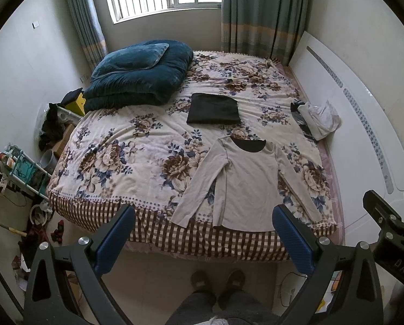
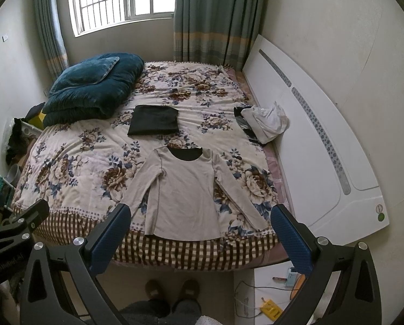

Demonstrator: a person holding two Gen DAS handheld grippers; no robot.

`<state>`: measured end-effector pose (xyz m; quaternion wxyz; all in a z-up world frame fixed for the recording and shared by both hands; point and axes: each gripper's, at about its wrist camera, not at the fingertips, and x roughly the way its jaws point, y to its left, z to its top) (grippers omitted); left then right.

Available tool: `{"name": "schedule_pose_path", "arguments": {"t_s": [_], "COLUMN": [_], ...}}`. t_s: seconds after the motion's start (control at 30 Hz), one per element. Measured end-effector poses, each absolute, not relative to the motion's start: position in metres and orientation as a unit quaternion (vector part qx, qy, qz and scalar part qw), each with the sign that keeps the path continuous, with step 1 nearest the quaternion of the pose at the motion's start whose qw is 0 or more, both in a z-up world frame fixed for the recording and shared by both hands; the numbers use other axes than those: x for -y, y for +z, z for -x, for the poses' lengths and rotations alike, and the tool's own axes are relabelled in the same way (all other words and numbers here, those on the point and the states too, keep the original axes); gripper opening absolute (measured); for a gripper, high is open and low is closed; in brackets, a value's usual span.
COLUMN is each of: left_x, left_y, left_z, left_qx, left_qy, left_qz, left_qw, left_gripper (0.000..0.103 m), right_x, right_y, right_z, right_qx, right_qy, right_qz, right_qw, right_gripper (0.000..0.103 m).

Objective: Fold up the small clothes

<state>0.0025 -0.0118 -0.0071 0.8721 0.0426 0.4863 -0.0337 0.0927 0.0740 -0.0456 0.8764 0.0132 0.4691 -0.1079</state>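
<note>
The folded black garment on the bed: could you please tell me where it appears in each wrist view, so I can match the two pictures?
Left wrist view: the black garment lies just right of centre, above the beige shirt.
Right wrist view: it lies left of centre, again above the shirt.
Shared landmark: the blue quilt, up and to its left in both.
</note>
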Motion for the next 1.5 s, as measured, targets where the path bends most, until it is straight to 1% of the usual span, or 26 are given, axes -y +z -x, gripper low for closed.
{"name": "schedule_pose_path", "arguments": {"t_s": [0.6,0.73,0.83,0.93,1.07,1.13,1.3,1.43,1.5], "left_x": [0.026,0.028,0.026,0.031,0.051,0.071,0.104,0.124,0.134], "left_y": [-0.013,-0.03,-0.05,-0.076,-0.126,-0.163,-0.252,-0.321,-0.357], "left_z": [-0.015,-0.034,-0.057,-0.084,-0.122,-0.144,-0.187,-0.206,-0.214], "left_qx": [-0.477,-0.456,-0.435,-0.432,-0.451,-0.469,-0.52,-0.559,-0.584], "left_qy": [-0.032,-0.025,-0.021,-0.015,-0.015,-0.009,0.013,0.016,0.014], "left_qz": [-0.04,-0.043,-0.046,-0.054,-0.064,-0.077,-0.103,-0.114,-0.109], "left_qw": [0.877,0.889,0.899,0.9,0.89,0.88,0.848,0.821,0.804], "left_gripper": [0.103,0.103,0.103,0.103,0.103,0.103,0.103,0.103,0.103], "right_x": [-0.076,-0.063,-0.036,0.009,0.079,0.121,0.22,0.279,0.302], "right_y": [-0.046,-0.051,-0.07,-0.091,-0.145,-0.188,-0.321,-0.427,-0.481], "right_z": [-0.099,-0.115,-0.127,-0.134,-0.144,-0.154,-0.171,-0.172,-0.167], "right_qx": [-0.469,-0.472,-0.485,-0.479,-0.489,-0.504,-0.537,-0.559,-0.558], "right_qy": [-0.111,-0.12,-0.144,-0.2,-0.258,-0.285,-0.326,-0.35,-0.362], "right_qz": [-0.019,-0.045,-0.078,-0.105,-0.141,-0.159,-0.211,-0.257,-0.285], "right_qw": [0.876,0.872,0.859,0.848,0.821,0.8,0.749,0.707,0.69], "right_gripper": [0.103,0.103,0.103,0.103,0.103,0.103,0.103,0.103,0.103]}}
